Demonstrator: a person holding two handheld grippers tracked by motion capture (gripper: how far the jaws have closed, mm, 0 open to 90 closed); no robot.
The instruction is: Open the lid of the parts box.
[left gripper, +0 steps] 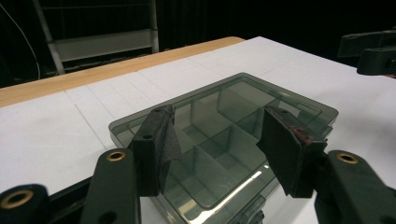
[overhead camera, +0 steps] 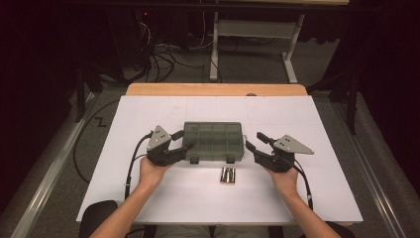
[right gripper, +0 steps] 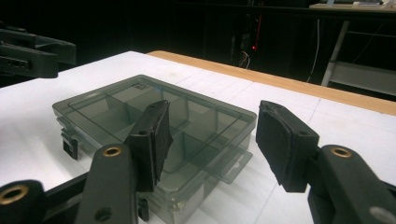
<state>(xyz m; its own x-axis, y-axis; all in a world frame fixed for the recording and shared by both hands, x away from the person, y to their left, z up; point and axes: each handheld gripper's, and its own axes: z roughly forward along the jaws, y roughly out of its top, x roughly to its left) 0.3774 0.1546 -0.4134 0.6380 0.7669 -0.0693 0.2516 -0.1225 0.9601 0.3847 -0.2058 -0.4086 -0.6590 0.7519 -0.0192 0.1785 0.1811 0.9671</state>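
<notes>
Fingers (left gripper: pixel 289 154) of both grippers wide apart, flanking the closed compartment box (overhead camera: pixel 214 140), gripping nothing

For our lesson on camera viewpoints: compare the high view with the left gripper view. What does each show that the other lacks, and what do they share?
High view alone: the batteries lying on the table just in front of the box, both of the person's forearms, and the box's two front latches.

Left gripper view alone: a close look down through the clear lid at the inner dividers, framed by the open left claw.

Shared: the smoky compartment box, lid closed, the white table with its wooden far edge, and the right claw beyond the box's other end.
</notes>
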